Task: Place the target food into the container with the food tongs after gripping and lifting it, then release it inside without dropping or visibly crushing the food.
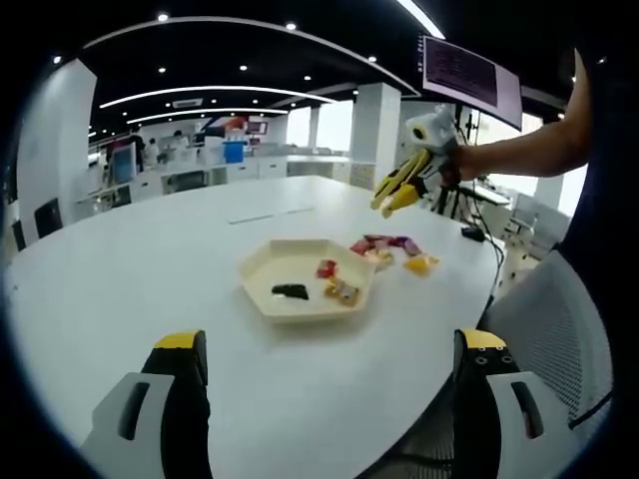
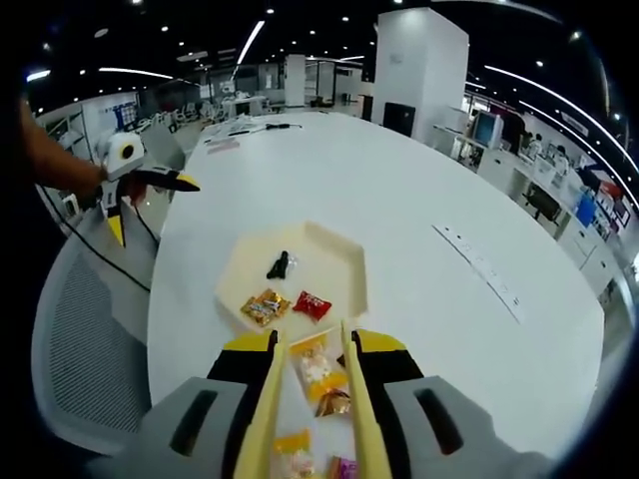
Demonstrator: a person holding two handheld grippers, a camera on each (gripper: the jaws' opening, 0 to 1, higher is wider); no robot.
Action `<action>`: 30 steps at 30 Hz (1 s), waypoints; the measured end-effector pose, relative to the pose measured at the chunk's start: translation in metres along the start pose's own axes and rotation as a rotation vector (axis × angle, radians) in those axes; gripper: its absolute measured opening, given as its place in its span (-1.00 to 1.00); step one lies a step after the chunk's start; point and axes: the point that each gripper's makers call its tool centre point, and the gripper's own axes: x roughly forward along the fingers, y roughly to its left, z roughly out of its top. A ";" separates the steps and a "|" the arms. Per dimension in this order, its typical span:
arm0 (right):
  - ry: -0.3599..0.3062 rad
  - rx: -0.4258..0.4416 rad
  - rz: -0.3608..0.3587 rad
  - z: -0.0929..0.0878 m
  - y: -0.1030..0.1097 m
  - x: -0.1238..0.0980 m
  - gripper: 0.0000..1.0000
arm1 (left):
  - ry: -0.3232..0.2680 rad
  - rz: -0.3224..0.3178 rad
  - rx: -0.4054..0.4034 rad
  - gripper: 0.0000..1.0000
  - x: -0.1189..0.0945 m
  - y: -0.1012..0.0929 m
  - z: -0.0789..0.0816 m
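A large open office is stretching behind everything, with recessed ceiling lights, white columns (image 2: 419,60) and rows of desks. A broad white oval surface (image 1: 150,269) is filling the middle of both views, and a grey mesh chair (image 2: 85,339) is standing at its edge.

On the surface a cream hexagonal tray (image 1: 305,279) is lying, carrying a dark item (image 2: 281,264), a red packet (image 2: 313,305) and a yellow-brown packet (image 2: 265,307). In the left gripper view, a cluster of loose snack packets (image 1: 391,249) is lying just beside the tray at about 2 o'clock from it.

The left gripper (image 1: 329,364) is hovering with its jaws wide apart, holding nothing; in the right gripper view it is showing at 10 o'clock, held by a bare arm.

The right gripper (image 2: 312,374) is clamping a pair of yellow food tongs (image 2: 310,409), whose two arms are running nearly parallel with a narrow gap. A pale yellow snack packet (image 2: 317,367) is showing between the tong arms, just short of the tray; I cannot tell whether it is being pinched or lying on the surface.
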 end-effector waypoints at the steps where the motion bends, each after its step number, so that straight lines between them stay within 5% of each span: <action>1: 0.000 -0.001 -0.003 -0.001 0.000 -0.002 -0.43 | 0.000 0.000 0.000 0.99 0.000 0.000 0.000; 30: 0.017 -0.025 -0.010 -0.017 0.007 -0.003 -0.42 | -0.006 0.003 -0.003 0.99 -0.001 0.001 0.001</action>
